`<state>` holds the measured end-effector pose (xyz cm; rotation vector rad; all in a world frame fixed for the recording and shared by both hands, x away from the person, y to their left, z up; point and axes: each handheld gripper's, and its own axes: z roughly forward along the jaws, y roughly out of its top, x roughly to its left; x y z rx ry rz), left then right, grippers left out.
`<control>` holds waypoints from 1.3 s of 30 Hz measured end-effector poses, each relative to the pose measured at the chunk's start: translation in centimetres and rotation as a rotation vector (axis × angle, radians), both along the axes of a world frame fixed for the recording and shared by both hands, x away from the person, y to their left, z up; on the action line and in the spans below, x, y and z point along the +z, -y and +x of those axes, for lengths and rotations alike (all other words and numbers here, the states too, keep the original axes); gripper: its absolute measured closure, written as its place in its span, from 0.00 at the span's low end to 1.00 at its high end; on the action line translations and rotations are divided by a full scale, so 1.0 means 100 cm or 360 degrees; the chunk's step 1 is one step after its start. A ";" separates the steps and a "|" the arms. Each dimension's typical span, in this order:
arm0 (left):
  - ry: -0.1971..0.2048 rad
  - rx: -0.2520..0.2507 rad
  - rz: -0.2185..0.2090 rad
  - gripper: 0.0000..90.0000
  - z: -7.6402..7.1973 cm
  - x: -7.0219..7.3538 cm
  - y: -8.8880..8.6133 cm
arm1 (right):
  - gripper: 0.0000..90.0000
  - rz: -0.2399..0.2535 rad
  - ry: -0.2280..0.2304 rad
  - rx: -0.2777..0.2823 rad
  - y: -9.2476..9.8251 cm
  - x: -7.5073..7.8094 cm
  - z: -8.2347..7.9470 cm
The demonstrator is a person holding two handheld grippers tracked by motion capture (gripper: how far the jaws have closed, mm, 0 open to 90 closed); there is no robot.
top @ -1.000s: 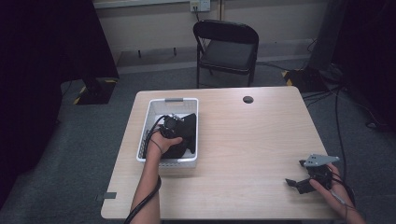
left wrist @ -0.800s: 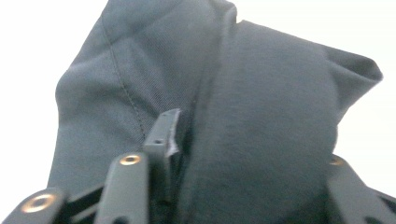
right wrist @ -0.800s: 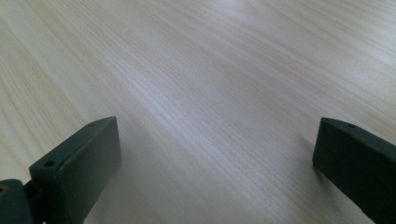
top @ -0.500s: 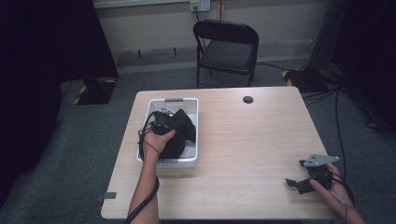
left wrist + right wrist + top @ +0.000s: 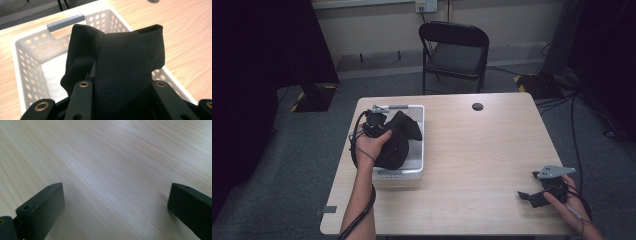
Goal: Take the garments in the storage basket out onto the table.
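Note:
A black cloth (image 5: 399, 140) hangs bunched over a white perforated basket (image 5: 420, 150) at the table's left. My left gripper (image 5: 374, 122) is shut on the cloth, holding it above the basket's left side. In the left gripper view the cloth (image 5: 120, 57) is pinched between the jaws of the left gripper (image 5: 121, 85), with the basket (image 5: 25, 62) and its grey handle beneath. My right gripper (image 5: 532, 196) rests low at the table's front right corner. In the right gripper view the right gripper (image 5: 115, 200) stands open with bare wood between its jaws.
The wooden table (image 5: 492, 150) has a round dark cable hole (image 5: 477, 106) near its far edge. A black folding chair (image 5: 454, 50) stands behind the table. Cables run across the floor at the right (image 5: 572, 115).
My left gripper has shifted left and a little farther away over the basket, taking the black cloth with it. The right gripper has stayed put.

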<state>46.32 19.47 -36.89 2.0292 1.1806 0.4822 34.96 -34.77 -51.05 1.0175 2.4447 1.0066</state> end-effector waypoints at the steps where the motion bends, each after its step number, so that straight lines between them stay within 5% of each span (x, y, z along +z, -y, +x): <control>1: 0.0002 -0.0010 -0.0001 0.75 -0.001 0.003 0.000 | 0.00 0.0000 0.0000 0.0000 0.000 0.000 0.000; 12: 0.0047 -0.0063 -0.0094 0.75 -0.010 0.032 0.004 | 0.00 0.0000 0.0000 0.0001 0.000 0.000 0.000; 39: 0.0085 -0.0231 -0.0181 0.75 -0.017 0.053 0.041 | 0.00 0.0000 0.0000 0.0002 0.000 0.000 0.000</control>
